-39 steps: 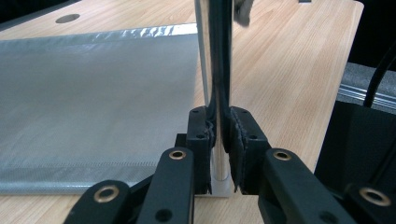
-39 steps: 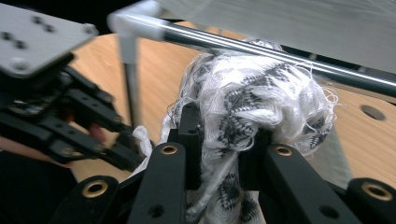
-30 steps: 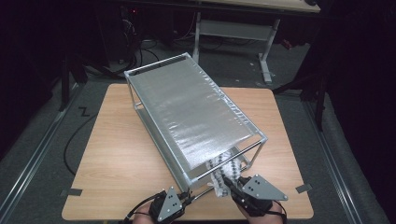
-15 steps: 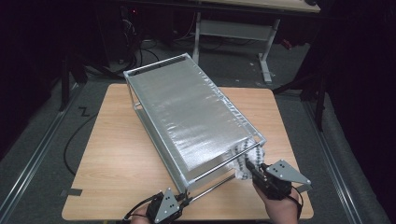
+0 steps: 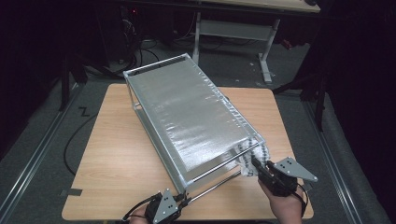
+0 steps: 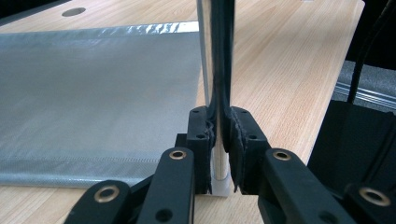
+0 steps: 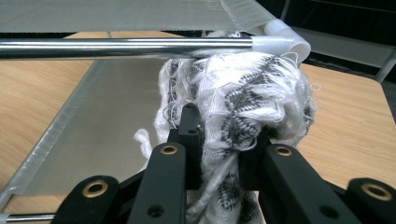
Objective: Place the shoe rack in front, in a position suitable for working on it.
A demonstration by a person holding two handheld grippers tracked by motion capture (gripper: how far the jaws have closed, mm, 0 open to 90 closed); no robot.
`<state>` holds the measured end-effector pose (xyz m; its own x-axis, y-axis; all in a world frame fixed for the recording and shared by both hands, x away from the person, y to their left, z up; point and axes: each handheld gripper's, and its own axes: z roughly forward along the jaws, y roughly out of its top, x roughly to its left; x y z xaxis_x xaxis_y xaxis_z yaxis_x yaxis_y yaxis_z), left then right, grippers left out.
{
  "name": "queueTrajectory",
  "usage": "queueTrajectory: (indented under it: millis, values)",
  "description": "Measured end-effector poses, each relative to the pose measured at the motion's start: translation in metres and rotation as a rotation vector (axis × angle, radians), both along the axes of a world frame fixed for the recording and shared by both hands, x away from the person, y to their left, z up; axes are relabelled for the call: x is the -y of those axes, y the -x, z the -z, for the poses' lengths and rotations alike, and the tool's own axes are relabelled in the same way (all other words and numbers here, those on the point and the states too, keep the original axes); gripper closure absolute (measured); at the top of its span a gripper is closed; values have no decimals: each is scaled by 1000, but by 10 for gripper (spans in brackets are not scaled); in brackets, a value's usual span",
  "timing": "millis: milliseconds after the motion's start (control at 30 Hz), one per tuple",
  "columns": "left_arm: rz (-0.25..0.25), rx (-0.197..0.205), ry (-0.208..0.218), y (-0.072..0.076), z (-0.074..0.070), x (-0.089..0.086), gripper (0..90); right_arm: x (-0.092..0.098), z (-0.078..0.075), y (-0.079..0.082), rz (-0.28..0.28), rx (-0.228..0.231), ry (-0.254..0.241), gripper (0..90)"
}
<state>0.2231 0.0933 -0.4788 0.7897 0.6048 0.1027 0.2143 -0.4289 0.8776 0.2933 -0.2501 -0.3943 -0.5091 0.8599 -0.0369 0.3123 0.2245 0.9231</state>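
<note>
Table [image 5: 116, 154]: wooden top with bare room left of the rack and a narrower strip on its right; dark floor all round.
Rack [image 5: 187, 112]: metal frame with silvery mesh shelves, set diagonally, its near end close to the table's front edge.
Cloth [image 5: 250, 161]: white-and-grey fringed bundle at the rack's near right corner, just under the top rail; whether it is tied there is hard to tell.
Right gripper [image 5: 261, 169]: clenched on the cloth, near the table's right edge.
Left gripper [image 5: 183, 199]: clamped on the rack's near left post, at the front edge.
</note>
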Motion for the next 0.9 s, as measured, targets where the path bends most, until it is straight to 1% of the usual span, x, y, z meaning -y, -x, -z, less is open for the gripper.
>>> queueTrajectory:
  millis: [133,233,500,633,733,833,900]
  values:
    - [5,0,2,-1,0,1,792,0,1,1,3,0,5,763]
    - [9,-1,5,-1,0,1,793,0,3,1,6,-10,11,762]
    - [13,0,-1,-2,0,3,791,4,2,3,9,-1,16,762]
    - [3,1,2,-1,0,3,791,3,3,1,36,3,39,770]
    - [2,1,1,0,0,3,792,2,8,-1,55,7,83,770]
    - [6,0,0,-1,0,3,792,3,15,-4,64,-16,92,770]
    - [6,1,0,-1,0,3,792,4,21,-6,69,-29,107,770]
